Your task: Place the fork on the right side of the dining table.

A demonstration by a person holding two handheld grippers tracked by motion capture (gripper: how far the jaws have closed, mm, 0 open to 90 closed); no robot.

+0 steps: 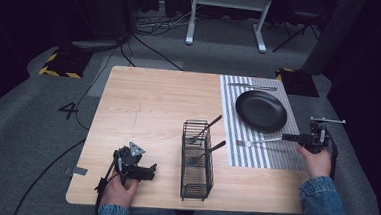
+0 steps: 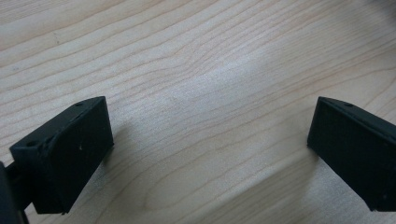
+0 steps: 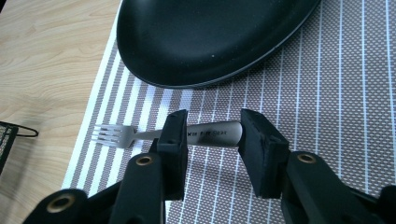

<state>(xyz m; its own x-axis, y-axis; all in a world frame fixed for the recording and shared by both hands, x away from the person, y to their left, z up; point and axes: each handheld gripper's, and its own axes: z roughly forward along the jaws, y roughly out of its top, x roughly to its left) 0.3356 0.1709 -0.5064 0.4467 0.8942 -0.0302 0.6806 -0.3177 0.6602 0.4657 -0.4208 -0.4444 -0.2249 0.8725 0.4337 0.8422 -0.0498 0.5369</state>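
Right claw (image 3: 212, 133) part-open astride fork (image 3: 140, 135) handle — pads apparently not pressing.

- Black plate (image 1: 261, 110): on the striped placemat (image 1: 235, 158), far half.
- Knife (image 1: 252, 86): lies across the placemat's far edge, just beyond the plate.
- Black wire cutlery basket (image 1: 197, 160): mid-desk, just left of the placemat; two dark-handled utensils (image 1: 204, 130) lean in it, handles toward the plate.
- Light wooden desk (image 1: 143, 104): left half bare.
- Floor: grey carpet, cables, a yellow-black hazard-taped block (image 1: 61, 64).
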